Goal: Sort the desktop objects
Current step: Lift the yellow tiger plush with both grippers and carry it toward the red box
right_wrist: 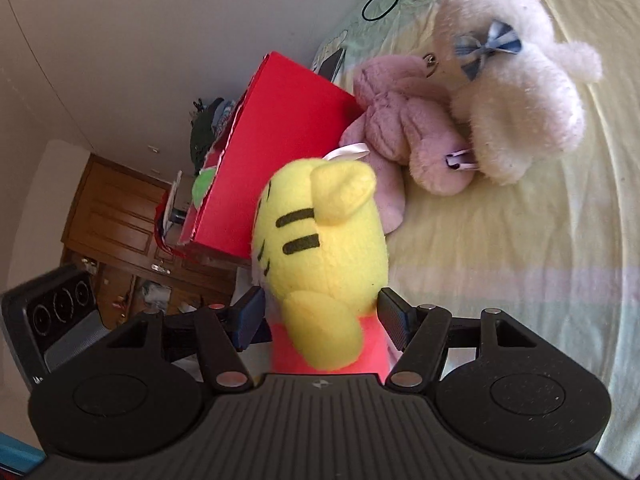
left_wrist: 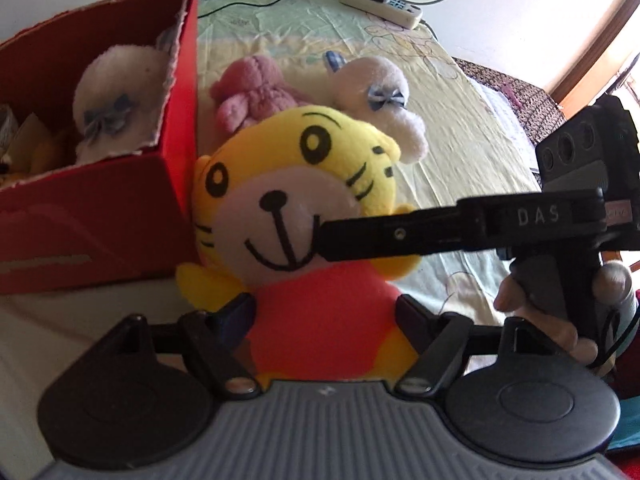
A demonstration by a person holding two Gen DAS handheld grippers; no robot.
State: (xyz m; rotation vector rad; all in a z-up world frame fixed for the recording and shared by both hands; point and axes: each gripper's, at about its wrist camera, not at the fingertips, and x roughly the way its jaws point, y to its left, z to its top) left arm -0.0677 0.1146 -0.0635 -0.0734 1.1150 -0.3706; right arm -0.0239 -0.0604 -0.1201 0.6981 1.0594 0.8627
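We hold 2 tools. Our left hand-held gripper (left_wrist: 326, 316) points steeply downward, its 2 jaws standing at about 9 and 3 o'clock of its own view, pressed against the red body of the yellow tiger plush (left_wrist: 298, 216). Our right hand-held gripper (right_wrist: 320, 318) comes in from 3 o'clock in the left wrist view, lying nearly level, one long black finger (left_wrist: 384, 236) against the plush's cheek. Its jaws stand wide on either side of the plush; contact there is unclear. Bare fingers (left_wrist: 540, 320) of our right hand wrap its handle.
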